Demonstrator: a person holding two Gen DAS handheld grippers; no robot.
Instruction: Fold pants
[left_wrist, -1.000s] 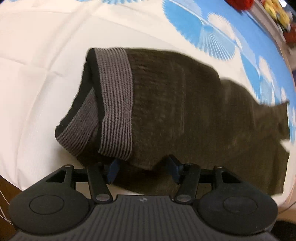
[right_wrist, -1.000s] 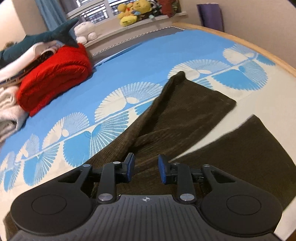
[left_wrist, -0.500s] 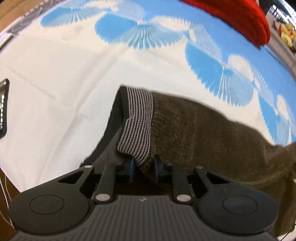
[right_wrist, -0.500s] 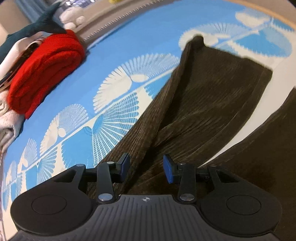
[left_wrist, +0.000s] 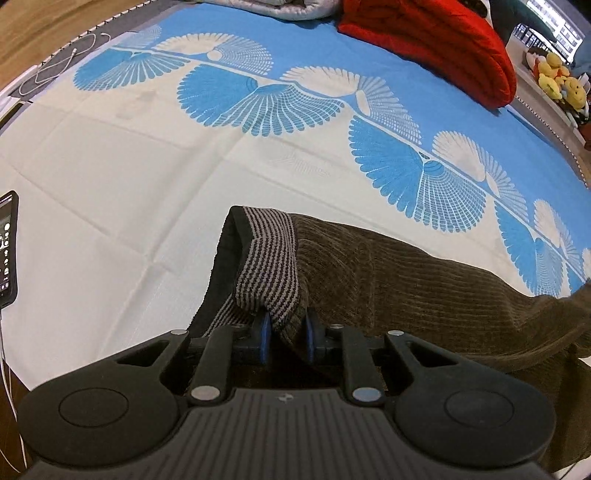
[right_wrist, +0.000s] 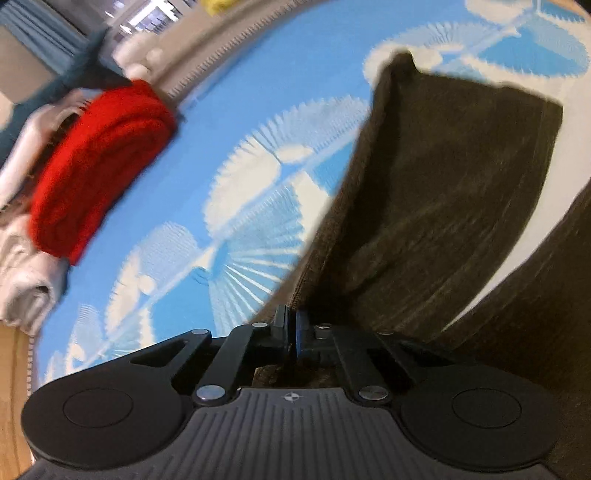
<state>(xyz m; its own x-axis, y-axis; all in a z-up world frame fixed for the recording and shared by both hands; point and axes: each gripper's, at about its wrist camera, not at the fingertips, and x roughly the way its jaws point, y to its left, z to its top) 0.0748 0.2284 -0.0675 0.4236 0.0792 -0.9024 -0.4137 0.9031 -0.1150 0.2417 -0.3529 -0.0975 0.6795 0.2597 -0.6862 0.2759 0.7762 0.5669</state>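
Dark brown corduroy pants (left_wrist: 424, 288) with a grey-and-black striped waistband (left_wrist: 271, 258) lie on the bed. My left gripper (left_wrist: 286, 334) is shut on the waistband edge and holds it lifted. In the right wrist view my right gripper (right_wrist: 291, 328) is shut on the side edge of a pant leg (right_wrist: 443, 192), which stretches away toward the upper right. A second leg (right_wrist: 535, 314) lies at the right. The view is blurred.
The bed cover (left_wrist: 147, 177) is cream with blue fan patterns. A red folded blanket (left_wrist: 436, 40) and grey bedding lie at the far side; the blanket also shows in the right wrist view (right_wrist: 96, 166). A phone (left_wrist: 7, 251) lies at the left edge. Plush toys (left_wrist: 557, 81) sit far right.
My left gripper closed on the waistband and lifted it. My right gripper closed on the pant leg edge and is moving, blurring its view.
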